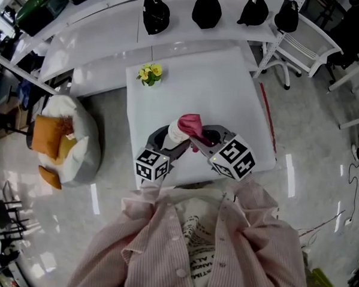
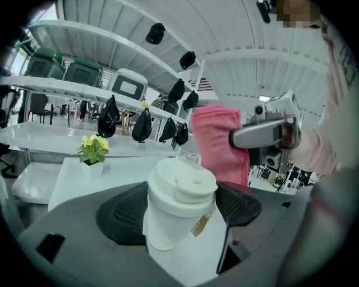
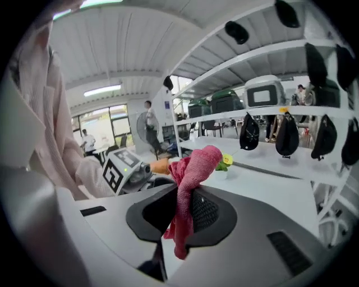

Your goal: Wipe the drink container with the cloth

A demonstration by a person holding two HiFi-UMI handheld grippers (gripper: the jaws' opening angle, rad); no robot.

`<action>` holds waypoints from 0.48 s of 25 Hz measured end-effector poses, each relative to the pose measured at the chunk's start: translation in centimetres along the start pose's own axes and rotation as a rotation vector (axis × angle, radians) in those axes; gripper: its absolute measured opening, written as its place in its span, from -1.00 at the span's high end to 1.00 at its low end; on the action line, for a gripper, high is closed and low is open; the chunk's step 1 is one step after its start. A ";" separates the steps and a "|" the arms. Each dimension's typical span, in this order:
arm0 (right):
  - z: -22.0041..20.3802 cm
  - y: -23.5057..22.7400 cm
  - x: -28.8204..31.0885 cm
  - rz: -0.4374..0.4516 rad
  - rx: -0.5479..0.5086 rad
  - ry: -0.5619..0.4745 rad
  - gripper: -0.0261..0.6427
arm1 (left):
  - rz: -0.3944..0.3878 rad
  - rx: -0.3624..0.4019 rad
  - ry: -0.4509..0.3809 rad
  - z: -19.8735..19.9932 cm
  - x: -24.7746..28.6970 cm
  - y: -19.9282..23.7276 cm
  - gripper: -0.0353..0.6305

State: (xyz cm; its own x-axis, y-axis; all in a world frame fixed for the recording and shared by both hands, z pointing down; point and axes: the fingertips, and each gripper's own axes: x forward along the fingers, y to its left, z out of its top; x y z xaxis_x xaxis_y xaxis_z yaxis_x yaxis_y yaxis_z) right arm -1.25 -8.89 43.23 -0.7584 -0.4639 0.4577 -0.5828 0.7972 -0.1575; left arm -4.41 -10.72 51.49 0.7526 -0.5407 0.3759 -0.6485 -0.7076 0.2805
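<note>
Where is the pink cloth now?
Head view: the pink cloth is clamped in the right gripper, beside the white cup held by the left gripper.

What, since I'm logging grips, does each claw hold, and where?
Left claw: the lidded white cup, by its side wall. Right claw: the pink cloth, near its middle.

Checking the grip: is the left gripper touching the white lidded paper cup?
Touching: its own view shows the left gripper clamping the cup between both jaws.
</note>
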 end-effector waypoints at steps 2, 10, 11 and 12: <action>0.8 -1.6 -1.0 -0.010 0.121 -0.100 0.80 | 0.002 0.000 -0.002 0.0 0.1 0.0 -0.19; -1.3 -6.0 -1.3 -0.017 0.378 -0.184 0.80 | 0.017 0.002 -0.009 0.1 0.1 0.2 -0.20; -1.7 -6.2 -1.1 -0.007 0.430 -0.198 0.80 | 0.019 0.002 -0.010 0.1 0.2 0.1 -0.20; -2.2 -6.3 -0.8 0.004 0.490 -0.216 0.80 | 0.022 0.000 -0.012 0.2 0.2 0.1 -0.19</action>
State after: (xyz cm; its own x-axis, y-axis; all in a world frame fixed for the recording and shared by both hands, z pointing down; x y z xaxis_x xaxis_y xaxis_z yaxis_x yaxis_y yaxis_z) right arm 3.68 -12.72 45.77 -0.7734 -0.5718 0.2736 -0.6086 0.5491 -0.5728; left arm -4.29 -10.98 51.46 0.7398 -0.5612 0.3711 -0.6645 -0.6959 0.2723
